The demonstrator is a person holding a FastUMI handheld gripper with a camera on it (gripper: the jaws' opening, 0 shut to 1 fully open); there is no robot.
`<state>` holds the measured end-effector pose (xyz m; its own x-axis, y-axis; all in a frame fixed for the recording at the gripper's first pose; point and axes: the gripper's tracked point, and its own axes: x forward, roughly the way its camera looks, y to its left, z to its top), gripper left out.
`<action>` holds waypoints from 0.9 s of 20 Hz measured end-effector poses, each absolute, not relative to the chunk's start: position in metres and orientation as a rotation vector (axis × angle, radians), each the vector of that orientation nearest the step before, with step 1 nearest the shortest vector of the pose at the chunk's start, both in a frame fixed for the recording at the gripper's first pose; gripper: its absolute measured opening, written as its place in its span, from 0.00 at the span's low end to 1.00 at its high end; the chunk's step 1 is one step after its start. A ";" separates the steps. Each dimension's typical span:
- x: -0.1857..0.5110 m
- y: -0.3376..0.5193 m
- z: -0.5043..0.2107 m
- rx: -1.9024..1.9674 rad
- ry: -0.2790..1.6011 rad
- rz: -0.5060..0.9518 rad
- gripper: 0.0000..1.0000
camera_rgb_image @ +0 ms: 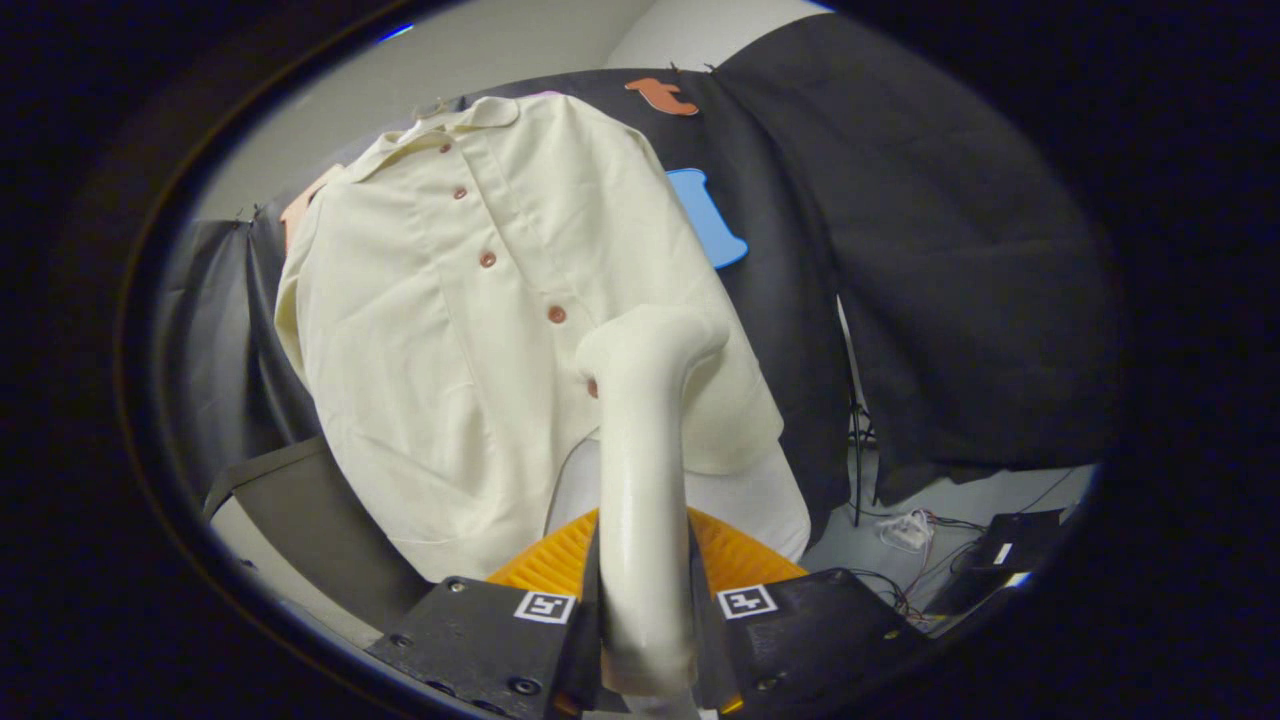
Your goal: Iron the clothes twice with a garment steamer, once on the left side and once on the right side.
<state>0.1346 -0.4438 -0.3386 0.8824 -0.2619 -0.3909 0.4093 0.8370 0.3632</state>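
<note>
Gripper (645, 640) fingers pinch the cream plastic garment steamer (645, 450), head against the hanging cream buttoned shirt (450, 330).

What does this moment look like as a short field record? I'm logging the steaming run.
gripper: shut on the steamer handle, one finger on each side
garment steamer: cream, upright between the fingers, head bent toward the shirt
shirt: cream, buttoned, hanging on the booth wall beyond the fingers
steamer head position: near the button line, low on the shirt
contact with fabric: cannot tell
</note>
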 end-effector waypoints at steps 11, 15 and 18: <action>0.101 -0.335 -0.284 0.558 0.313 -0.223 0.37; 0.092 -0.289 -0.238 0.523 0.274 -0.164 0.37; 0.086 -0.249 -0.197 0.528 0.241 -0.106 0.37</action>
